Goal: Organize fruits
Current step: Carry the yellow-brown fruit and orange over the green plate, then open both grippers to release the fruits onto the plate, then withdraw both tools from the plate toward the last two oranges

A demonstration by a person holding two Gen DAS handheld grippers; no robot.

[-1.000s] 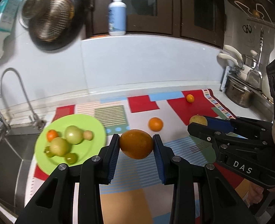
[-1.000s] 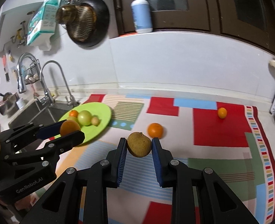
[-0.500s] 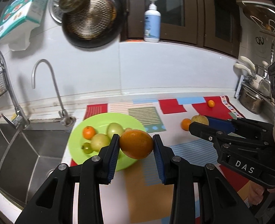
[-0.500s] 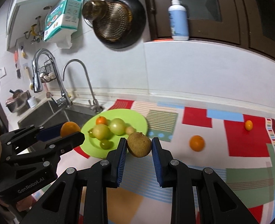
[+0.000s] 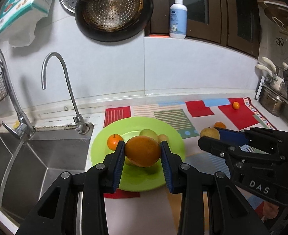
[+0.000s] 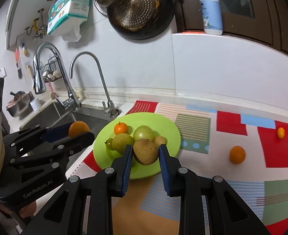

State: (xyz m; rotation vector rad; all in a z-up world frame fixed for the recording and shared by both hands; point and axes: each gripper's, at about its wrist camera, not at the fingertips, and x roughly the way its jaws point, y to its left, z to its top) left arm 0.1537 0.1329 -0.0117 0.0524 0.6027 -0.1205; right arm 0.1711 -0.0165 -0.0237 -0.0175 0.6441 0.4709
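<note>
1. Kitchen surroundings: a white-tiled wall backs a pale table [image 5: 124, 101] that carries a patchwork mat [image 6: 232, 121] of red, blue, green and striped panels, with a stainless steel sink [image 5: 36, 156] at the left.
2. Above, a perforated dark pan [image 5: 112, 9] hangs on the wall, and a white and blue pump bottle [image 5: 178, 17] stands on a ledge to its right.
3. Two chrome taps rise beside the sink; the slimmer gooseneck tap [image 5: 65, 82] stands at its far right corner.
4. At the mat's left end, just beside the sink, lies a round lime-green plate [image 6: 169, 125].
5. On the plate lie a small orange tangerine [image 6: 121, 128], two pale green round fruits, a tiny green one and a small tan one, grouped closely together.
6. The left gripper [image 5: 142, 152] has its blue-padded jaws pinching a large orange fruit [image 5: 142, 151], held above the near part of the plate.
7. The right gripper [image 6: 145, 152] has its jaws pinching a rough brown round fruit [image 6: 145, 151], held over the plate's near right part, in front of the green fruits.
8. On the mat to the right, well apart from the plate, a medium orange [image 6: 237, 154] lies on a pale panel.
9. Farther right, a small orange kumquat-sized fruit [image 6: 281, 132] lies on a red panel.
</note>
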